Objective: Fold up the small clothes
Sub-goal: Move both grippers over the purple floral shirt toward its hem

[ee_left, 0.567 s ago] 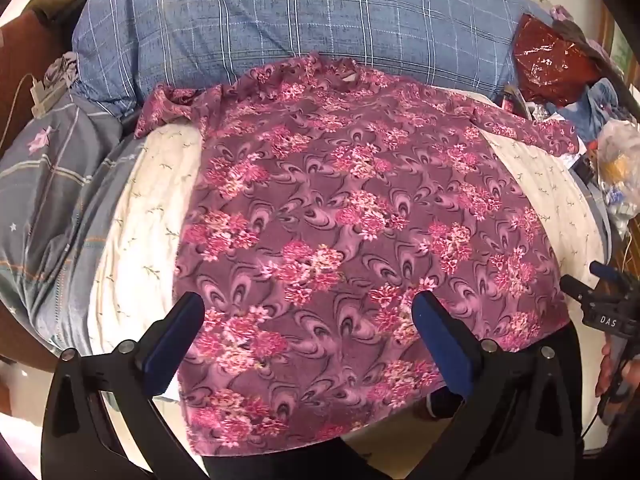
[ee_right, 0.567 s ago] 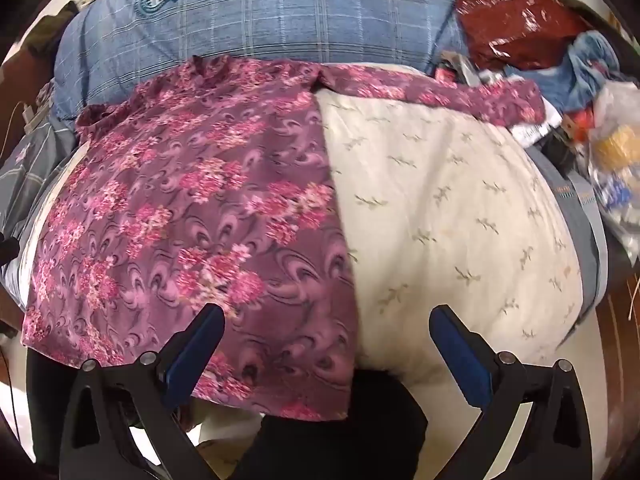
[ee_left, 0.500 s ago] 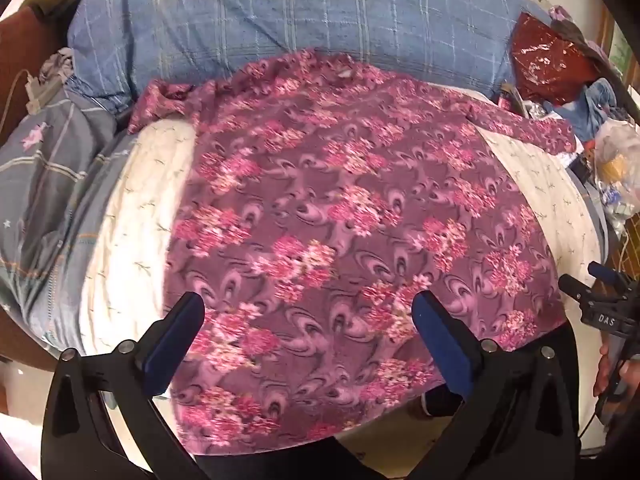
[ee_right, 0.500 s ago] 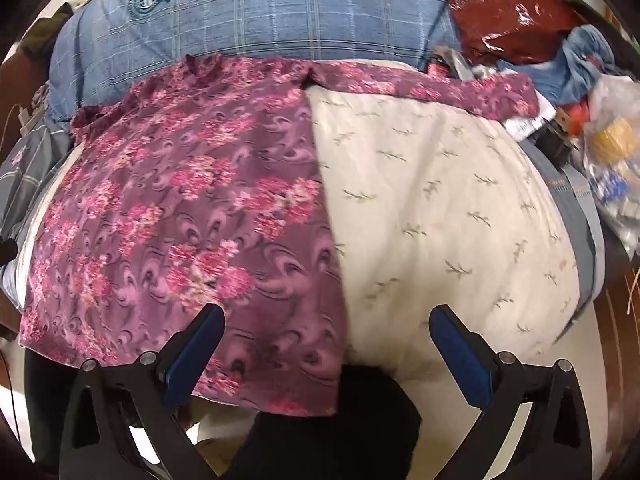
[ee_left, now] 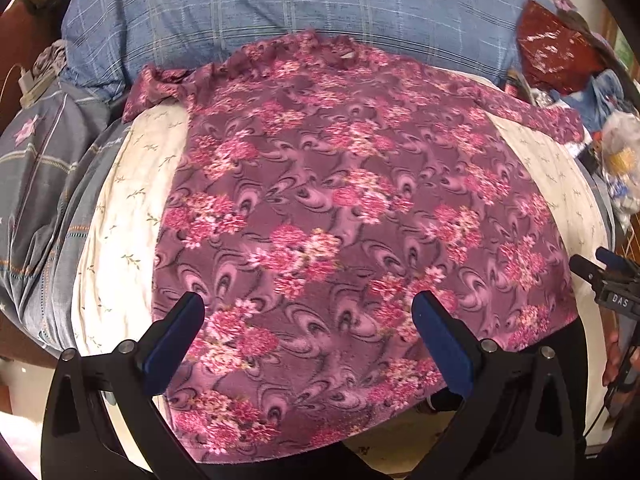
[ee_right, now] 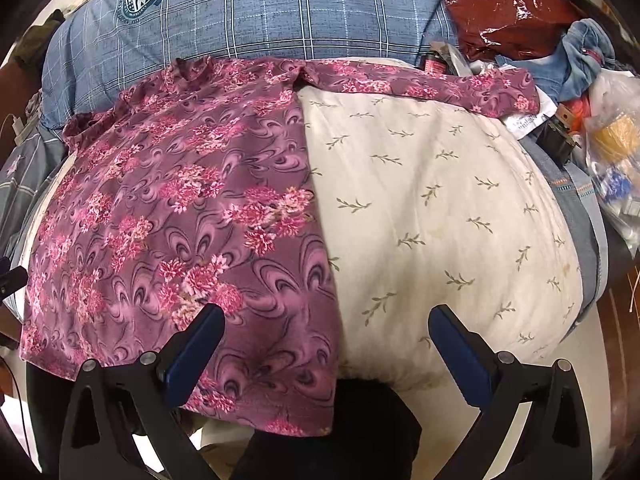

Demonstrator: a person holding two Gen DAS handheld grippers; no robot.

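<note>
While lying flat on the cream sprigged sheet (ee_right: 440, 208), one floral top (ee_left: 340, 208) spreading both sleeves outward. Hovering above its hem, left gripper (ee_left: 308, 340) and right gripper (ee_right: 326, 352) gaping wide, gripping nothing (two in all). Crowding behind: one blue plaid pillow (ee_right: 280, 4), one red plastic bag (ee_right: 508, 4).

Floral shirt's (ee_right: 180, 220) hem past cushion edge, perhaps; right-side clutter (ee_right: 608, 152) blurred.

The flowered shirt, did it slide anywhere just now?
No. The flowered shirt lies as before: collar against the blue checked pillow, its side edge on the same line of the cream pillow.
</note>
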